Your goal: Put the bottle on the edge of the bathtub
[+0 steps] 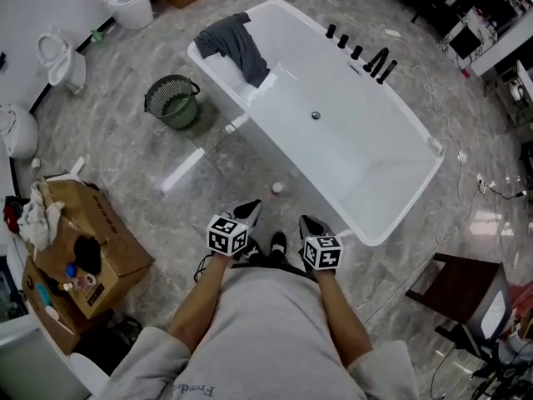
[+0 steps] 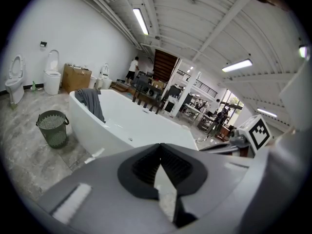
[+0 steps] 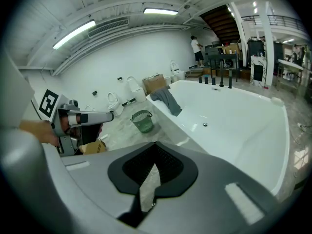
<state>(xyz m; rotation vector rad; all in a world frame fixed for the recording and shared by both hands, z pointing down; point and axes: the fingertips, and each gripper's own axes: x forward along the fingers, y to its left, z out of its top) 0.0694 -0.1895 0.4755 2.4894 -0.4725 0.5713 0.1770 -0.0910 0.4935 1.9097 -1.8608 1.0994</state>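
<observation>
A white bathtub point(image 1: 391, 215) lies slantwise on the marble floor in front of me, with a grey towel point(image 1: 237, 44) draped over its far rim. On the floor beside the tub's near wall stands a small pale round thing point(image 1: 277, 188), possibly the bottle seen from above. Both grippers are held close to my body. The left gripper point(image 1: 250, 212) is shut and empty, a little short of that small thing. To its right, near the tub's near corner, the right gripper point(image 1: 311, 223) is also shut with nothing held. The left gripper view point(image 2: 160, 147) and the right gripper view point(image 3: 155, 145) show the jaws meeting.
A green mesh wastebasket point(image 1: 173, 100) stands left of the tub. Black tap fittings point(image 1: 366, 57) sit on the tub's far rim. Open cardboard boxes point(image 1: 83, 240) full of items are at my left, toilets point(image 1: 62, 57) along the wall, a brown chair point(image 1: 462, 290) and floor cables at the right.
</observation>
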